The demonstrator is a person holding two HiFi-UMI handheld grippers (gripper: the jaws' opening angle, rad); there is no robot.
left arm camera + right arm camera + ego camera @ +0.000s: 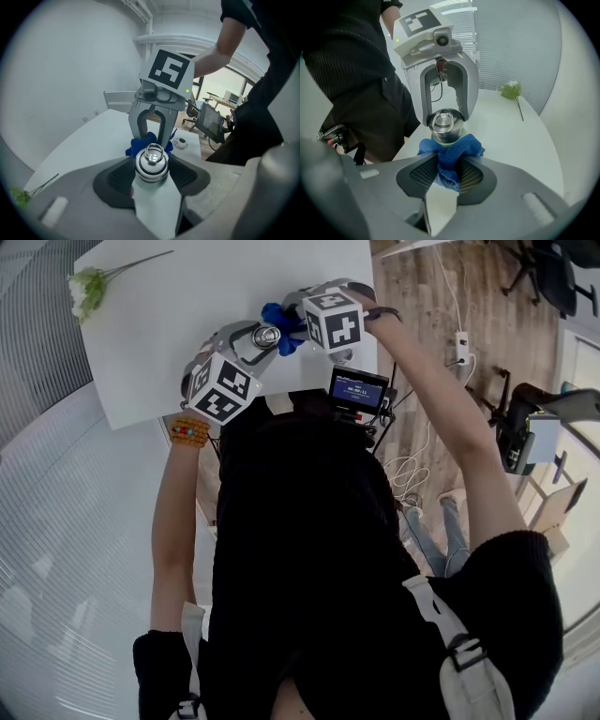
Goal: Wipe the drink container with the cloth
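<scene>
— What have we got in the left gripper (151, 176)?

— Its jaws are shut tight on the bottle (151, 161), just below the metal cap with the ring. The cap is uppermost, over the near part of the white table (206, 306). We can't tell whether the bottle stands on the table or is lifted off it.

— And the right gripper (449, 176)?

— It's clamped on a bunched fold of the blue cloth (451, 149). The loose part of the cloth presses against the bottle on the side facing away from the left gripper.

— So are we wiping?

— We judge we're in the middle of it, since cloth and bottle touch and both grips look firm. We can't see how much is clean, because the jaws and the cloth hide the body.

— What's left?

— Probably taking the cloth round the other sides and down the body.

— Is anything in our way?

— No, there's only a flower (89, 287) at the far corner, well apart.
</scene>
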